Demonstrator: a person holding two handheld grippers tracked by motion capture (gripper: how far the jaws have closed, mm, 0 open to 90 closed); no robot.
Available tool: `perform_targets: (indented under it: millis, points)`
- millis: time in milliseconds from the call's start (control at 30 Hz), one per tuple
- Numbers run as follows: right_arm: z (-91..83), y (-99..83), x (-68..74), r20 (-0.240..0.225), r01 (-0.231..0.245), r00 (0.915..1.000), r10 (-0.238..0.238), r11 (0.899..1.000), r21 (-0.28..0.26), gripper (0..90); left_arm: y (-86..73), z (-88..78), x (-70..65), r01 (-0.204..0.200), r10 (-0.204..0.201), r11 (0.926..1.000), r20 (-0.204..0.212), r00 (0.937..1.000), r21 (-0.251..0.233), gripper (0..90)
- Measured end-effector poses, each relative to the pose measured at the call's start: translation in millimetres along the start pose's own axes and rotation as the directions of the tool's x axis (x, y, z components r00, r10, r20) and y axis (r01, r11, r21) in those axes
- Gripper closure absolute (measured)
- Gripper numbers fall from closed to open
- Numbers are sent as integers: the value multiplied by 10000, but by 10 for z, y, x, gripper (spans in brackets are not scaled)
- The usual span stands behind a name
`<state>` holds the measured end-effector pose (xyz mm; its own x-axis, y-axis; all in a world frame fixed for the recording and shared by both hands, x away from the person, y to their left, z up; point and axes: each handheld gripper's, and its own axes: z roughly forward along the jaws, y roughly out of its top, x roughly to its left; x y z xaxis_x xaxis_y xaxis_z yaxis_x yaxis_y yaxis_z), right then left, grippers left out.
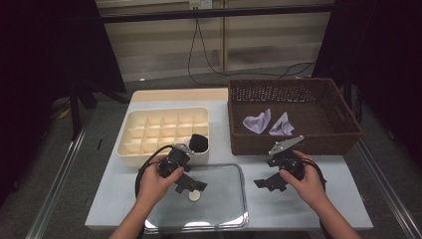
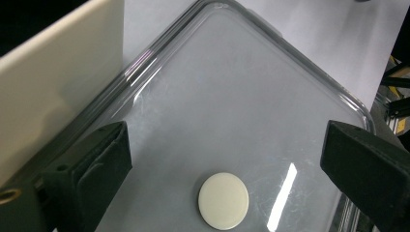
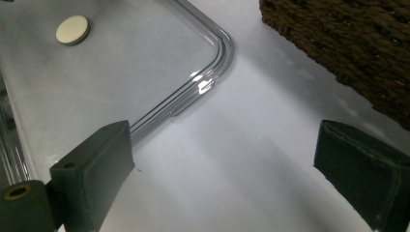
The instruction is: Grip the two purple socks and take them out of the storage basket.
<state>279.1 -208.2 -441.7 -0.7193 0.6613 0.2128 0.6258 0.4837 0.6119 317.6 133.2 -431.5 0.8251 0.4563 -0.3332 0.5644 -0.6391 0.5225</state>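
A small cream disc (image 2: pixel 223 200) lies flat on the clear plastic tray (image 1: pixel 234 172), toward its near left part. The left gripper (image 1: pixel 191 187) hangs just over it with its jaws spread wide and nothing between them; in the left gripper view the disc sits between the two pads but closer to the left one. To pick it up cleanly, I would centre the jaws on the disc, come down until the pads nearly meet the tray, then close slowly, since so thin a piece may slip out or tip.

The right gripper (image 1: pixel 268 184) is released too, over bare table (image 1: pixel 298 209) beside the tray, near the wicker basket (image 1: pixel 343 142). A cream divided organizer box (image 1: pixel 130 152) stands behind the tray.

I can read no writing anywhere.
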Motion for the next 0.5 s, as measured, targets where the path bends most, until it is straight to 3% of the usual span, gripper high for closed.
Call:
perform_targets:
  millis: [200, 267, 333, 500]
  points:
    - [-88, 45, -22, 115, 177, 9998, -181, 9990, 400, 66, -6, 4, 14, -25, 25, 10000, 38, 10000, 6, 41]
    - [-121, 66, -32, 169, 197, 9996, -205, 9986, 494, 66, -10, 12, 4, 199, -199, 9997, 29, 9998, -125, 41]
    - [-155, 92, -47, 184, 258, 9995, -269, 9980, 569, 66, -11, 5, 18, 28, -28, 10000, 44, 10000, -14, 41]
    - [-273, 197, -71, 186, 316, 9993, -331, 9966, 756, 66, -16, 12, 4, 312, -309, 9994, 206, 9993, -179, 41]
